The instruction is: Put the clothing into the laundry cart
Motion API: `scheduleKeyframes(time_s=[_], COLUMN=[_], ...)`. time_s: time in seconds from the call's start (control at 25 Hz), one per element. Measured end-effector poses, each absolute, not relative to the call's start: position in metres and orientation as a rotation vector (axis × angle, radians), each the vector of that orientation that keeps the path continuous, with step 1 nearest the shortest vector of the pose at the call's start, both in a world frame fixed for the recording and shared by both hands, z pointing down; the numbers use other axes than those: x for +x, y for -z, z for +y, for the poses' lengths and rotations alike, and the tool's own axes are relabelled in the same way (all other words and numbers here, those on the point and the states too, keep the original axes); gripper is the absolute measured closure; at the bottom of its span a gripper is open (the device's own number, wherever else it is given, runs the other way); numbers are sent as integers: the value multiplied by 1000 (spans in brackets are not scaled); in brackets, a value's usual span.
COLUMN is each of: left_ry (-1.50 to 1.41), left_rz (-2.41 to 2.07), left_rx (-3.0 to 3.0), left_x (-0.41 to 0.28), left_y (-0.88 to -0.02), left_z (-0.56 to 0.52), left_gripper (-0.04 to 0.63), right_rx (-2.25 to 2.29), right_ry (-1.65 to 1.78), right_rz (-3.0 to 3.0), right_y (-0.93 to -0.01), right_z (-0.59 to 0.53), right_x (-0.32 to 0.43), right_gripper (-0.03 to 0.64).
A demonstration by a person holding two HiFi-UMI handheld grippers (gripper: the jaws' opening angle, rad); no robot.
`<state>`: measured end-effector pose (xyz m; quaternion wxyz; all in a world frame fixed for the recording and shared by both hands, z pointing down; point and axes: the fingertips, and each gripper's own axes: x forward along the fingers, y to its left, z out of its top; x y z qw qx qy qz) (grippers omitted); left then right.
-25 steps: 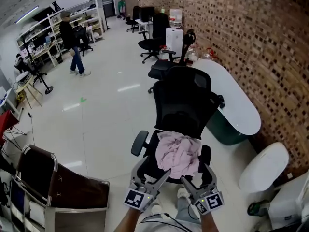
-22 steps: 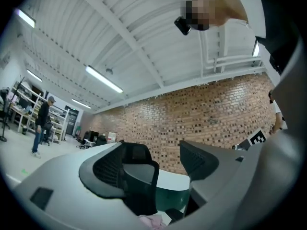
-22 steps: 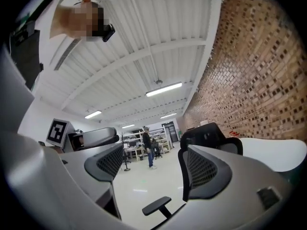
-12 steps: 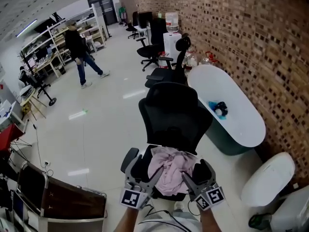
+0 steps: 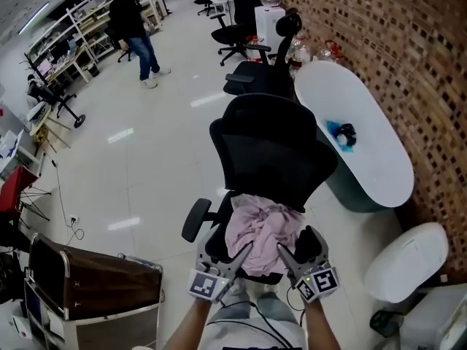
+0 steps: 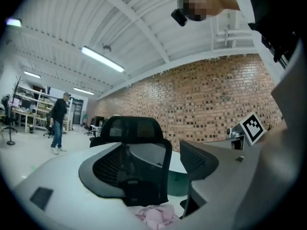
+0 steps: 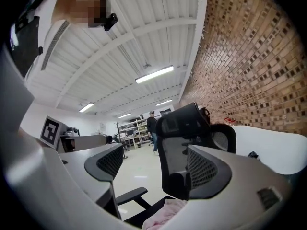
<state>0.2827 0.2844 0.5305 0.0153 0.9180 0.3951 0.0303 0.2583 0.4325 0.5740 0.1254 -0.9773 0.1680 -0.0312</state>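
Glossy white floor runs beside a brick wall; a person stands far off by shelving.

Left gripper: jaws stand apart, clamped on nothing. Its own view shows pale grey, smooth, rounded jaw shells faced with dark pads of fine grid texture. The chair back fills the gap between them.

Right gripper: jaws likewise apart and empty, with the same grey shells and gridded dark pads.

Both grippers are held level at the front edge of the seat of a black office chair. In the head view their inner fingertips overlap the near edge of the clothing; contact cannot be confirmed.

Clothing: pale pink, soft, crumpled into a loose heap of folds. It lies on the chair seat between the armrests and reaches back to the foot of the mesh backrest. Each gripper view shows it low in the gap between the jaws.

Laundry cart: dark brown fabric bag on a metal tube frame. It stands on the floor well apart from the chair, at the lower left of the head view.

White oval table: smooth top, standing along the wall behind the chair.
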Motion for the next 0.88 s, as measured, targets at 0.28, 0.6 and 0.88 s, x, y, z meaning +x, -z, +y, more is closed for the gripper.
scheduleKeyframes(time_s=[0.28,0.6,0.88], left_ry=[-439,-625,-739], left_rz=[1289,1298,1358], left_rx=[2830,2737,2651], left_x=[307,319,330], left_y=[-644,-747,-831], left_z=[272,258,264], left_gripper=[233,232,222], right_rx=[-2866,-2619,-2386], right_ry=[741,1254,1681], right_rz=[504,381,168], right_y=[-737,-949,-1128], right_z=[407,374,390], right_x=[287,320,315], right_gripper=[181,128,-21])
